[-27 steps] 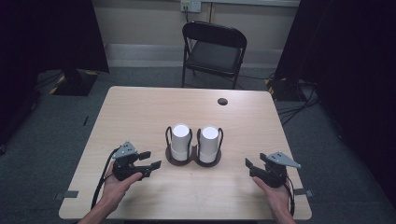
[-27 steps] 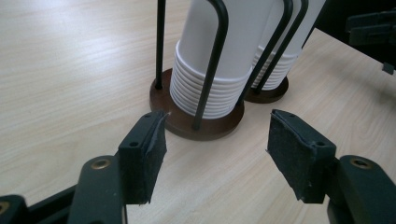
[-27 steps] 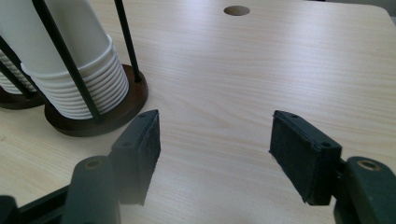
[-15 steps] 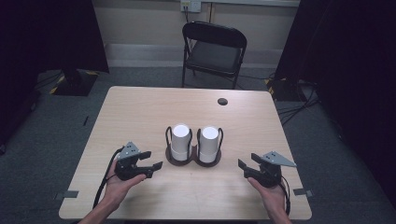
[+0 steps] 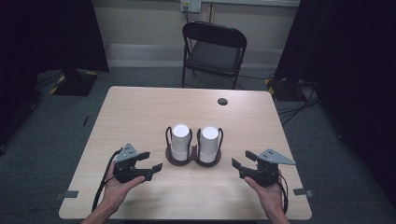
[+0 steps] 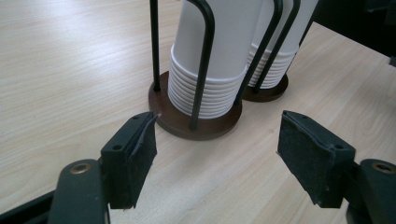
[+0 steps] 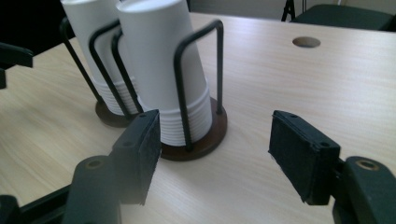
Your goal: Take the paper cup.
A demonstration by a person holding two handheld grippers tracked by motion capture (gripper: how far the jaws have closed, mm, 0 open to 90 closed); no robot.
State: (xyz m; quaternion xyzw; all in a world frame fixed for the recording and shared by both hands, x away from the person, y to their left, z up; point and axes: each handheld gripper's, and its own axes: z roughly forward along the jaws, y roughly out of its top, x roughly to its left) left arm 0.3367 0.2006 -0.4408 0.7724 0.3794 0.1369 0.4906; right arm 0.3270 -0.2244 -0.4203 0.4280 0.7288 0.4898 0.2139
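Observation:
Two stacks of white paper cups stand upside down in a black wire holder with round brown bases (image 5: 176, 160) at the table's middle: the left stack (image 5: 180, 136) and the right stack (image 5: 209, 139). My left gripper (image 5: 153, 160) rests left of the holder, open, its jaws pointing at the left stack (image 6: 219, 56); in its own view the left gripper (image 6: 217, 149) has nothing between its pads. My right gripper (image 5: 242, 158) sits right of the holder, open and empty, and from the right gripper (image 7: 212, 149) the right stack (image 7: 163, 60) is close ahead.
The wooden table (image 5: 140, 112) has a round cable hole (image 5: 222, 101) at its far right. A black folding chair (image 5: 212, 46) stands behind the far edge. Bare tabletop lies in front of and behind the holder.
My right gripper has shifted slightly left, toward the cup holder. The left gripper and the cups stay where they were.

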